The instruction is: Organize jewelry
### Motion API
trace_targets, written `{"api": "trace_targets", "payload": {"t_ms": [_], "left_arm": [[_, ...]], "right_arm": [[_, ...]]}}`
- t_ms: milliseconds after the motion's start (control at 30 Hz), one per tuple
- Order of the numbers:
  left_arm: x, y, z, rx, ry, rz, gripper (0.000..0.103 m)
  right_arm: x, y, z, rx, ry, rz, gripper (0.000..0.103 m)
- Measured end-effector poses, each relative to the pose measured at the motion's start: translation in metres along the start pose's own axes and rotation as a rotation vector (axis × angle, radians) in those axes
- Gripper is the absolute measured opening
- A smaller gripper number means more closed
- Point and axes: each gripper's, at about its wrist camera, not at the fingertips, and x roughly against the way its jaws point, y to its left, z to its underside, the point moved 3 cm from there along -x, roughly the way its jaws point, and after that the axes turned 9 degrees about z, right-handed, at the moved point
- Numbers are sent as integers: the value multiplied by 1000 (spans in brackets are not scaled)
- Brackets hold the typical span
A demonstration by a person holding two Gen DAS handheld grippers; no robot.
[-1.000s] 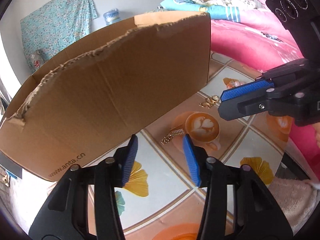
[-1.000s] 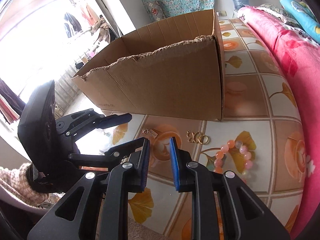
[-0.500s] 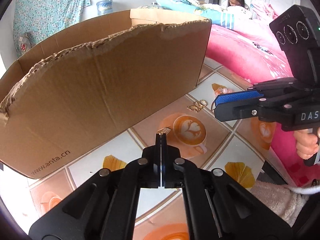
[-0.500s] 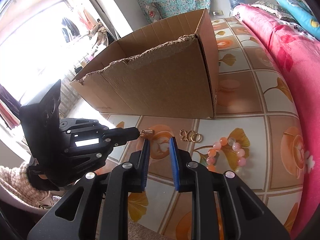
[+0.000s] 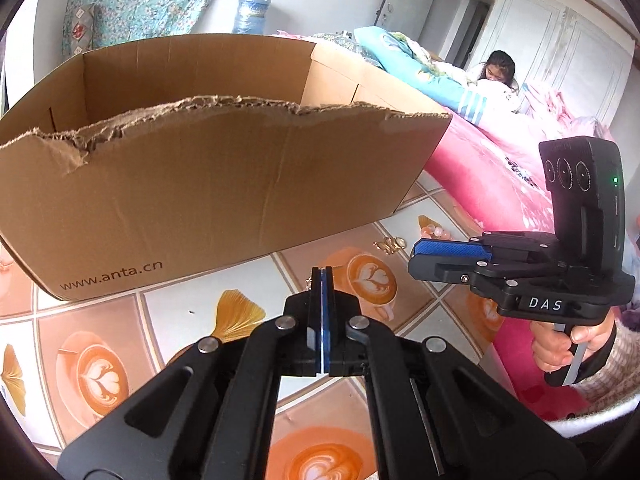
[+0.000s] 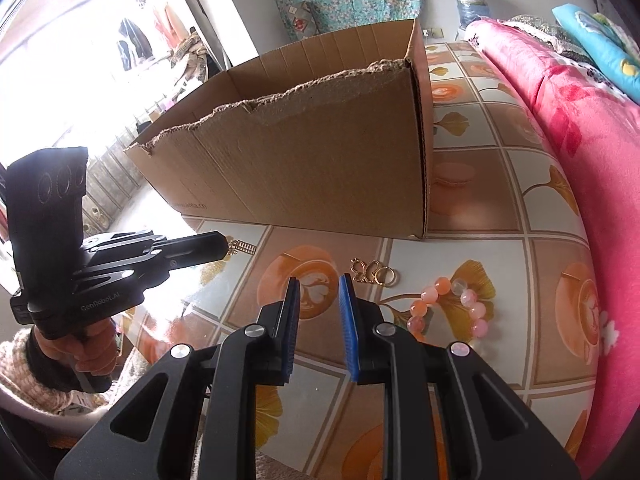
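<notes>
My left gripper (image 5: 322,272) is shut on a small gold chain (image 6: 240,247), which sticks out of its tips just above the table; in the left wrist view only a glint of the chain (image 5: 309,282) shows beside the pads. My right gripper (image 6: 319,282) hovers open with a narrow gap and nothing between its blue pads. Gold rings (image 6: 372,274) lie just beyond it, and a pink bead bracelet (image 6: 452,306) lies to their right. A torn cardboard box (image 5: 224,192) stands open behind the jewelry.
The table (image 5: 192,304) has a glossy cloth printed with coffee cups and leaves. A pink bed (image 6: 592,152) borders its right side, and a person (image 5: 496,72) is on it far back. Hands in knitted sleeves hold both grippers.
My left gripper went from open over the gold chain to shut on it, then rolled and rose a little with the chain. The right gripper stayed about where it was.
</notes>
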Motion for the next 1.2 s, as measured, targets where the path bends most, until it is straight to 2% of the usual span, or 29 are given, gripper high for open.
{"api": "trace_targets", "payload": {"t_ms": [200,400,567,900,933,1200], "left_arm": [[-3,3,4,-1,2,-20,0],[-5,7,4,-3,1,-27,0],[-6,9,7,-3,2,-25,0],[-7,12,7,1,-2,-24,0],[-7,12,7,1,-2,-25,0],[-4,13,8,1,-13,-26,0]], "right_arm": [[-17,5,1,59,41,94,20],[-22,1,-6,86,38,167,20],[-24,-2,-10,84,41,183,20],[-30,11,-15,163,47,215,19],[-29,12,-14,159,48,210,16],[-25,11,-12,120,46,173,16]]}}
